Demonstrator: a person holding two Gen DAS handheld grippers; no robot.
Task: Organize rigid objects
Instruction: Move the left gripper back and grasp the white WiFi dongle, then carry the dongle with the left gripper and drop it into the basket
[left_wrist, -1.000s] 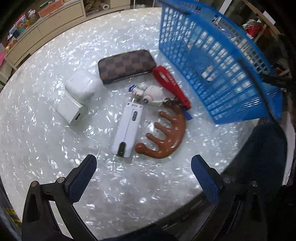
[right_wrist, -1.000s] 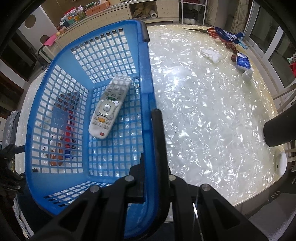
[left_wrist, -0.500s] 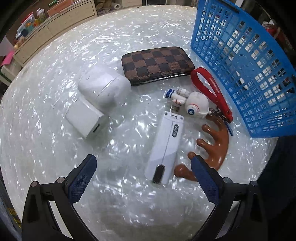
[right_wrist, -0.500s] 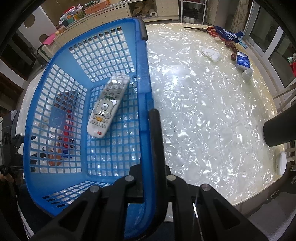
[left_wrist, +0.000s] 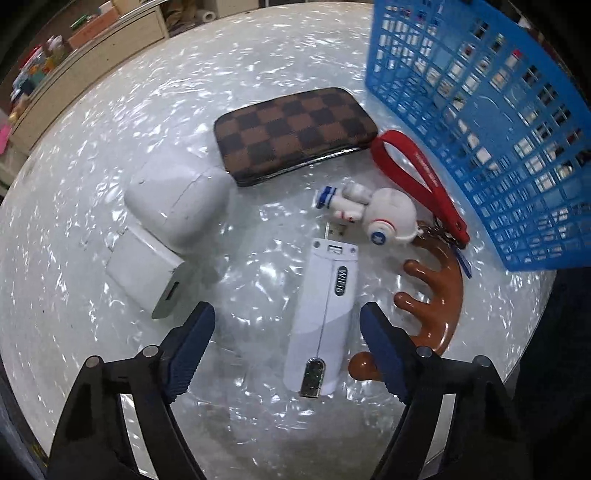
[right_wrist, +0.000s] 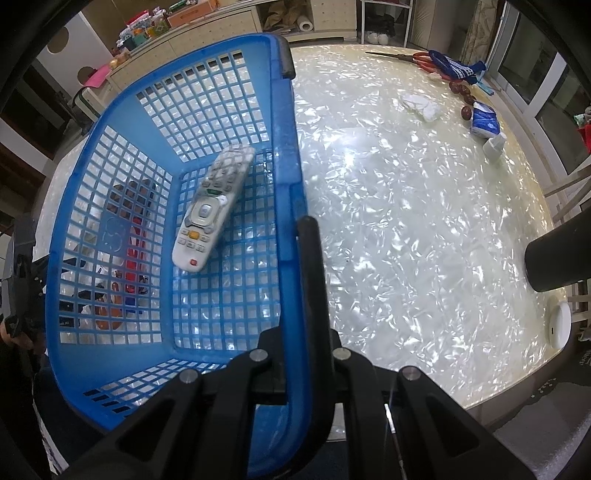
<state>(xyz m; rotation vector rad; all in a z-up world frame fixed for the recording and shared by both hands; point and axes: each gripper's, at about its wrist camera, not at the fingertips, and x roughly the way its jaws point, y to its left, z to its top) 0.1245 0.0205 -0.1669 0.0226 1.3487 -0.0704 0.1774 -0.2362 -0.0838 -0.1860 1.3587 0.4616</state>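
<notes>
Squarely, held the left gripper (left_wrist: 286, 332) wide open low over the pearly white tabletop (left_wrist: 92, 184), blue-padded fingertips (left_wrist: 195, 332) straddling the near end of the slim white plastic stick with the dark oval label (left_wrist: 325, 314), touching nothing. Judged this stick the next pick. Needed to bring the pads down along its long sides and close across the narrow width near the middle, so as not to tip it. Had to mind the right-hand pad: just beside it lay the glossy brown claw-shaped massager (left_wrist: 439, 306), easily nudged or caught.

Farther up the frame, found the white astronaut keychain figure (left_wrist: 388, 218) on a red loop strap (left_wrist: 417, 173), the brown checkered wallet (left_wrist: 295, 133) at top centre, and the rounded white case (left_wrist: 177, 206) against a white square charger (left_wrist: 144, 273) at left.

In the right wrist view, clamped the right gripper (right_wrist: 301, 295) on the rim of the blue plastic lattice basket (right_wrist: 110, 206), standing at upper right in the left view (left_wrist: 480, 129). Carried a grey-white remote control (right_wrist: 210, 214) on its floor. Would do best to lift the stick straight up, then over the basket wall.
</notes>
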